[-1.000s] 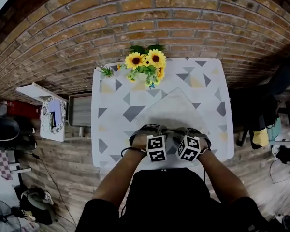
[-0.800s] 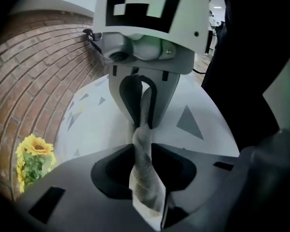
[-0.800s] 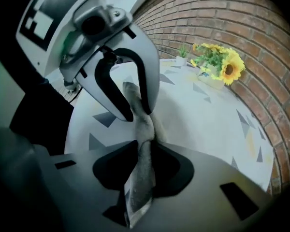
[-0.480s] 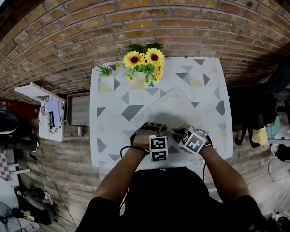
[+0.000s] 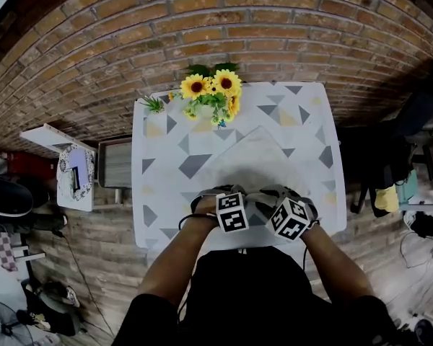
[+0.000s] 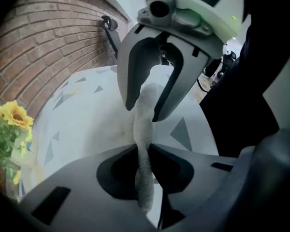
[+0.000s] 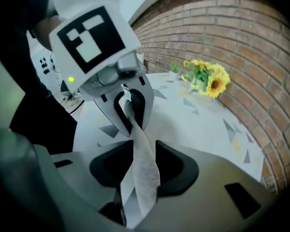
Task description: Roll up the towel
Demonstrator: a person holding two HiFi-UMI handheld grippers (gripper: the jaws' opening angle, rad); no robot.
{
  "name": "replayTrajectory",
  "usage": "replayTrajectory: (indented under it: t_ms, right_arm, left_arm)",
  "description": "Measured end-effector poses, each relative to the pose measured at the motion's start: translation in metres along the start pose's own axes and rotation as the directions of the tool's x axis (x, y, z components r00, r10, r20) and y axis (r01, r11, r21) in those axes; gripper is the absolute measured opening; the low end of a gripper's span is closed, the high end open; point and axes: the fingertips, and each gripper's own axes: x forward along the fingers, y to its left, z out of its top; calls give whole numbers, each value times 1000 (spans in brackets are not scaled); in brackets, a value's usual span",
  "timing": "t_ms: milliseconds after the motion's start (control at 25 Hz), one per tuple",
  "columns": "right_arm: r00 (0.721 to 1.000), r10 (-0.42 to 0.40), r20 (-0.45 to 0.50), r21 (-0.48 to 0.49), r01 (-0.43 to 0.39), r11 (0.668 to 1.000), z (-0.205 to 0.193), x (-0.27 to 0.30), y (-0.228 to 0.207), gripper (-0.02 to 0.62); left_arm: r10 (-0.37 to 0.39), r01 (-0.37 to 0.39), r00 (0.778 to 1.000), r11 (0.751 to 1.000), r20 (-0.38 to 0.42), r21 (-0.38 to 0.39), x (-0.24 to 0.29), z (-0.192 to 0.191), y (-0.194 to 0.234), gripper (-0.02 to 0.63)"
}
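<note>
Head view, far left: a shelf (image 5: 76, 175) stands beside the table (image 5: 159, 193), apart from it. The sunflowers (image 5: 213, 92) sit at the table's far edge, against the brick wall (image 5: 130, 42), with a little green plant (image 5: 157, 104) just left of them. The left gripper (image 5: 225, 193) is at the near edge, pointing steeply down. I read its state from its own view: the jaws have just been closing, they stand narrow, and the pads press on a twisted strip of the towel (image 5: 252, 161) that runs up between them. The right gripper view confirms this (there the left gripper's jaws look pinched together on the cloth). The towel itself lies flat on the middle of the table, turned like a diamond, far corner toward the sunflowers but well short of them. Its near corner is gathered up and lifted between the two tools, which sit just beside each other. The right gripper (image 5: 276, 194) is to the right of that bunch. Its jaws have just been opening and stand wide. The towel strip hangs in the gap between them. I see no pad pressing on it, so I log no grip on that side.
</note>
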Motion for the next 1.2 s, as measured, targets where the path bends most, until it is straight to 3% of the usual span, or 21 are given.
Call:
replayTrajectory:
  t_ms: [160, 320, 440, 520, 640, 720, 920, 1200]
  right_arm:
    - [999, -31, -20, -160, 27, 987, 5, 4, 20, 166]
    - [996, -30, -89, -209, 11, 978, -8, 19, 26, 141]
    - [994, 12, -109, -182, -32, 983, -13, 24, 28, 81]
    - [992, 52, -114, -140, -68, 988, -15, 25, 28, 74]
    - [986, 119, -119, -62, -127, 990, -17, 27, 26, 71]
    - [979, 163, -124, -12, -166, 986, -18, 28, 24, 69]
    - [959, 246, -138, 26, -245, 969, -15, 29, 22, 72]
    - [966, 214, -144, -4, -217, 976, -12, 27, 10, 100]
  left_arm:
    - [-50, 51, 998, 996, 25, -70, -5, -3, -7, 67]
    - [-95, 97, 995, 992, 29, -83, -6, -3, -17, 67]
    - [-50, 50, 999, 998, 4, -47, -5, -7, -16, 77]
    - [26, -25, 999, 999, -26, 22, -6, -10, -11, 136]
    - [135, -127, 990, 982, -44, 143, -13, -7, -7, 173]
    - [168, -161, 985, 970, -24, 185, -19, 1, -7, 173]
    - [132, -118, 990, 968, -52, 223, -11, 2, -12, 170]
    - [35, -32, 999, 995, -32, 99, -2, -7, -8, 135]
